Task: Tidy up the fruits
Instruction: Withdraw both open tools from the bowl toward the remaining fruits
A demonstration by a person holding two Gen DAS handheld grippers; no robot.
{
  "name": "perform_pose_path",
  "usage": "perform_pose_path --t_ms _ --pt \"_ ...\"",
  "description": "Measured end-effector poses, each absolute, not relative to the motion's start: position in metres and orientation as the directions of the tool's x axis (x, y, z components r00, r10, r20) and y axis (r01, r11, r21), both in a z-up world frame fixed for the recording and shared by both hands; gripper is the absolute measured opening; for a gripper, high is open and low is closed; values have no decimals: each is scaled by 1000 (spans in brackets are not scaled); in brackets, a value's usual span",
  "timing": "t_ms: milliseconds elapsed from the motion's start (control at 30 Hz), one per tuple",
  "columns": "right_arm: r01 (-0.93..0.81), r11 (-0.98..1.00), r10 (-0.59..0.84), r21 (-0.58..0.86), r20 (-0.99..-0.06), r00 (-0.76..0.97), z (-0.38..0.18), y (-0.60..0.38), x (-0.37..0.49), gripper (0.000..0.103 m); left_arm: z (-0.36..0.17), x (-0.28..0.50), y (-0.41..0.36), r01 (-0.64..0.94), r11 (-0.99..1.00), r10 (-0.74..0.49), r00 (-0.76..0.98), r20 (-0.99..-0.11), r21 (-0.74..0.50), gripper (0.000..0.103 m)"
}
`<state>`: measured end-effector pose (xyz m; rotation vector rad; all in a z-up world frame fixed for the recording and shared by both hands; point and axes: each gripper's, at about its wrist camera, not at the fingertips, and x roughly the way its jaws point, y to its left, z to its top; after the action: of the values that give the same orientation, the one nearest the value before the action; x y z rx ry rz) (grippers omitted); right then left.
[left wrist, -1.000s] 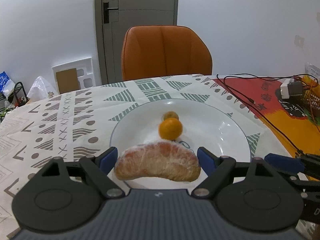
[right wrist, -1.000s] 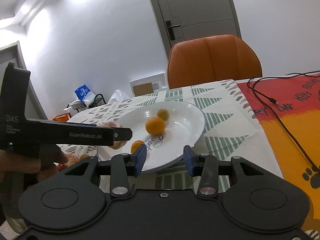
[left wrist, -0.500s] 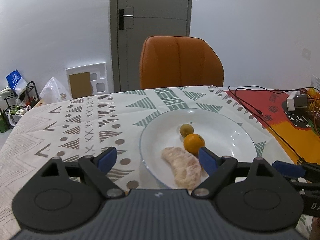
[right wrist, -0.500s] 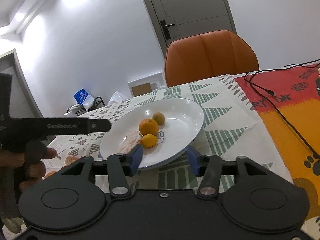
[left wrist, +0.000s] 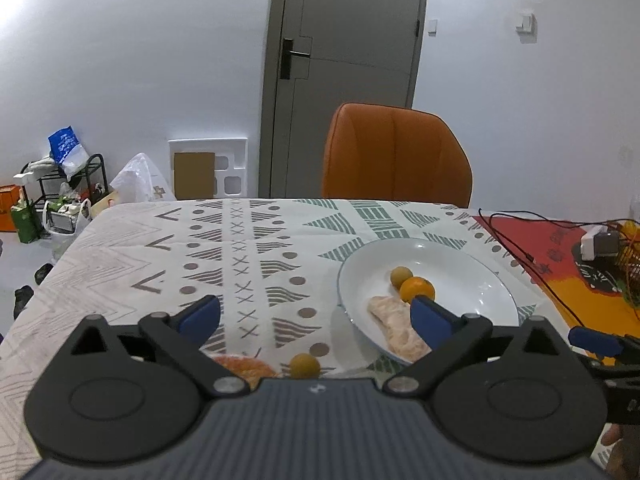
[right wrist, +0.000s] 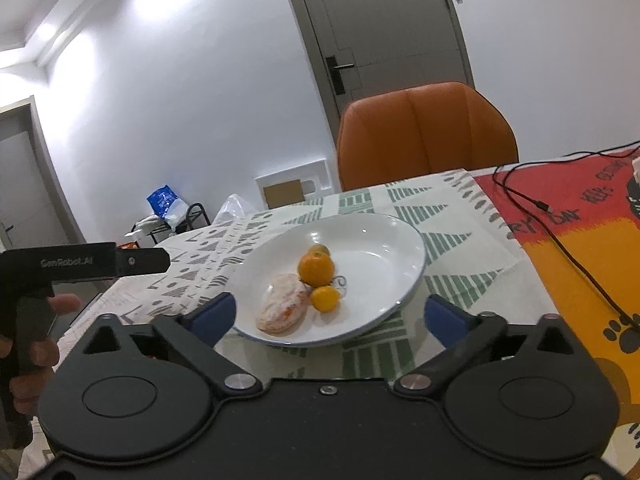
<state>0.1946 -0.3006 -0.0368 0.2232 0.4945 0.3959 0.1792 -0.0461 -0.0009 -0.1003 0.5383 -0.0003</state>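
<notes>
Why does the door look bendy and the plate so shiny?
Fisheye lens: in the right wrist view the door leans and curves. Room light makes small glints on the plate; the left wrist view shows glints on its plate too.

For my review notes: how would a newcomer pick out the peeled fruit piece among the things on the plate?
Find the white plate on the patterned tablecloth, in front of the orange chair. The peeled fruit piece lies at its near edge. Unlike the smooth round orange and small yellow fruits beside it, it is pale, elongated and white-filmed.
</notes>
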Motion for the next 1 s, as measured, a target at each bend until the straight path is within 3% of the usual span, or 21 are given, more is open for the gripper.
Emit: perform_pose_path --t_ms 533,1000 --pt "-332 902 425 276 -432 795 -23 -273 181 103 5 128 -1 -52 983 -36 885 -464 -176 103" --pt "-353 908 419 227 -434 798 -8 -243 166 103 18 84 37 -89 982 7 897 -442 -165 103"
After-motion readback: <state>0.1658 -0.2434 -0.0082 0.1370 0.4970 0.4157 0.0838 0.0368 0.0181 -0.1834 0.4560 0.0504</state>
